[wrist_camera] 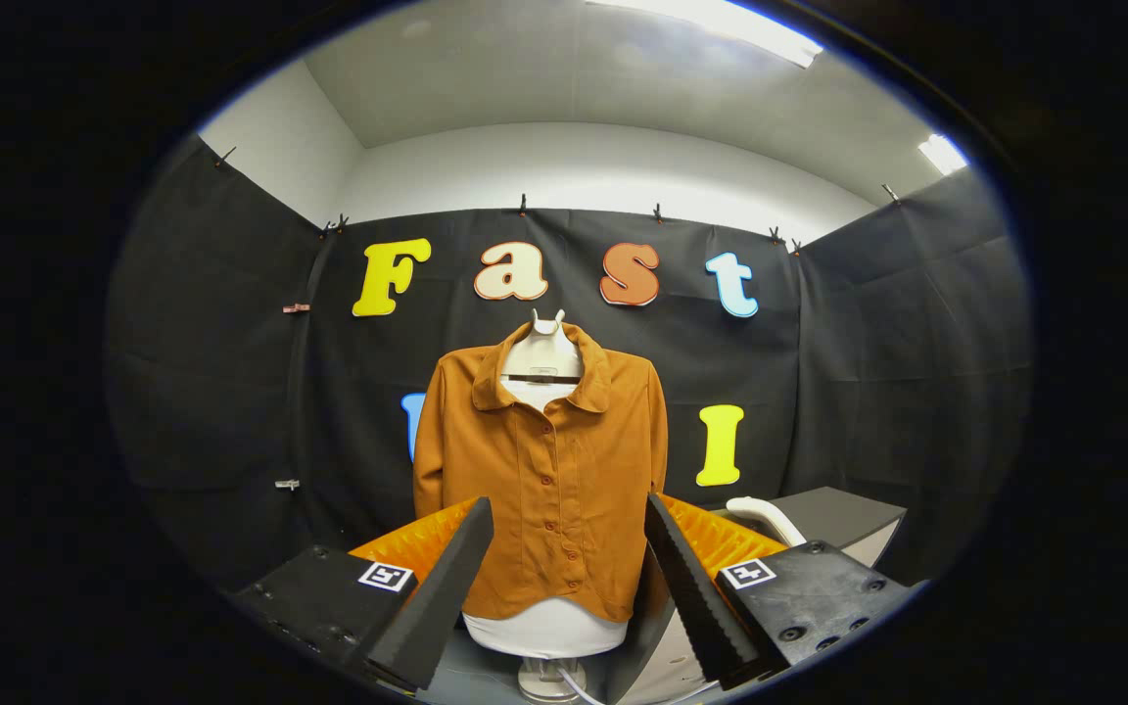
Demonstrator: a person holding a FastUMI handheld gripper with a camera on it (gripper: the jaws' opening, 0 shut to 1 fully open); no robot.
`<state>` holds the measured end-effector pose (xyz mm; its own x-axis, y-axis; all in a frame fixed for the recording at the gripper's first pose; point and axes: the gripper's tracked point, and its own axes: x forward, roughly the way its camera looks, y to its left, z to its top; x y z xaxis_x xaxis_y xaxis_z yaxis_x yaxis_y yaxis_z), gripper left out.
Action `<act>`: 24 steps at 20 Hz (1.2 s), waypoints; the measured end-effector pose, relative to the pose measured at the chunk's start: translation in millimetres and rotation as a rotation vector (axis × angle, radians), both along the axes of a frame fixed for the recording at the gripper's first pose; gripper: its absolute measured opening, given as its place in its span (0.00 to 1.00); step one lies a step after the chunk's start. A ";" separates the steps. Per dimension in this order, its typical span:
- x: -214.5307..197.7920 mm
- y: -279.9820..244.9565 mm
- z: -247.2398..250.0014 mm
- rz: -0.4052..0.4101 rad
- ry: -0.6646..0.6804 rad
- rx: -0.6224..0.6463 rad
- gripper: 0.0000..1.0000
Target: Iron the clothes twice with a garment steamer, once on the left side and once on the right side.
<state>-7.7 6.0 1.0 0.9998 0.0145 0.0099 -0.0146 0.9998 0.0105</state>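
Note:
An orange-brown button-up shirt (552, 480) with a collar hangs on a white mannequin torso (544, 629) straight ahead of me, beyond my fingers. My gripper (569, 578) stands open, its two fingers wide apart with nothing between them; the shirt's lower half shows through the gap. A white curved handle (768, 517), likely the garment steamer's, pokes up just past my right finger, beside a dark raised surface. The rest of that object is hidden behind the finger.
A dark box or table corner (838, 519) sits to the right of the mannequin, next to the white handle. The mannequin rests on a round stand (549, 681) with a thin white cable beside it. Black cloth walls close the booth on three sides.

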 end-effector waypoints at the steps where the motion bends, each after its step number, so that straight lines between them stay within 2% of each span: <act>1: 0.7 1.1 0.5 -0.001 -0.001 0.003 0.98; 7: 3.7 5.5 -0.4 -0.030 -0.004 -0.008 0.98; 13: 6.6 0.5 -8.0 -0.107 0.013 -0.018 0.98; 19: 15.7 -28.7 -19.5 -0.209 0.044 -0.024 0.98; 24: 46.6 -75.5 -27.6 -0.259 0.043 -0.022 0.98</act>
<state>38.9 -69.5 -26.5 0.9697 -0.2424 -0.0306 0.2420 0.9701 -0.0158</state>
